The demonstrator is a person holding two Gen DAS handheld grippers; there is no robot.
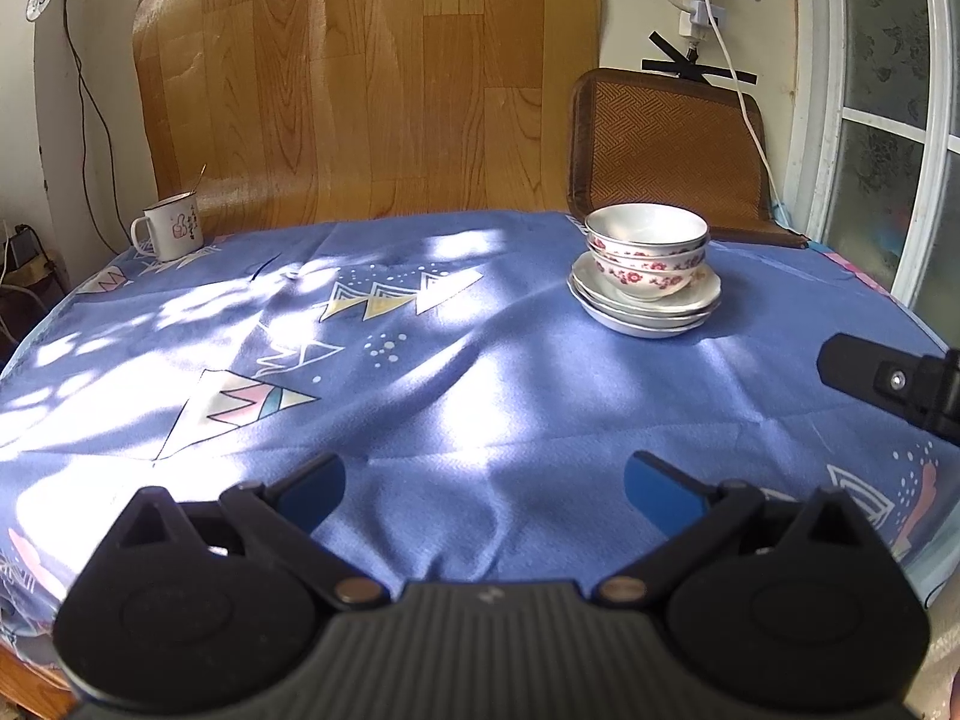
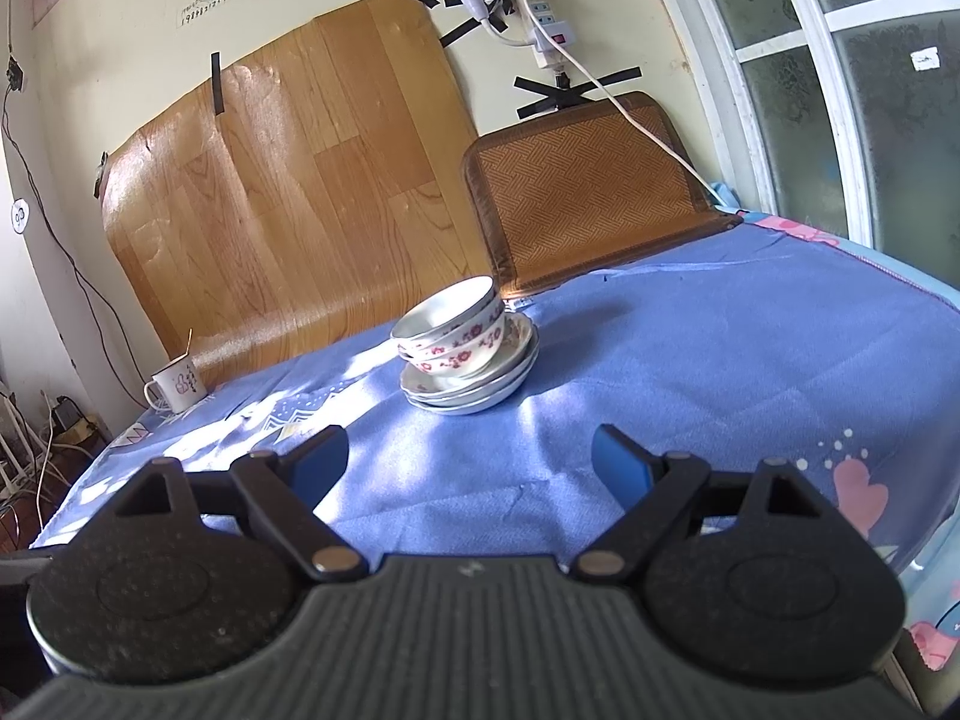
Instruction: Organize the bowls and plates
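From the left wrist camera we see our left gripper [image 1: 485,483] with its blue-padded jaws spread wide and nothing between them, poised over the blue patterned tablecloth [image 1: 456,396]. Well ahead and to the right stands the stack of white floral china bowls [image 1: 647,252], nested one inside another, resting on the pile of white scalloped plates [image 1: 647,309]. A white enamel mug [image 1: 169,234] with a handle poking out of it sits at the far left edge of the table, well apart from the stack. A woven brown chair back [image 1: 666,144] rises just behind the dishes. Part of our right gripper [image 1: 888,384] shows at the right edge.

From the right wrist camera, the right gripper [image 2: 471,462] likewise has its jaws wide apart and empty. The bowls [image 2: 453,333] and plates [image 2: 474,387] stand ahead, slightly left of centre, the mug [image 2: 177,387] far left, the chair back [image 2: 588,192] beyond.
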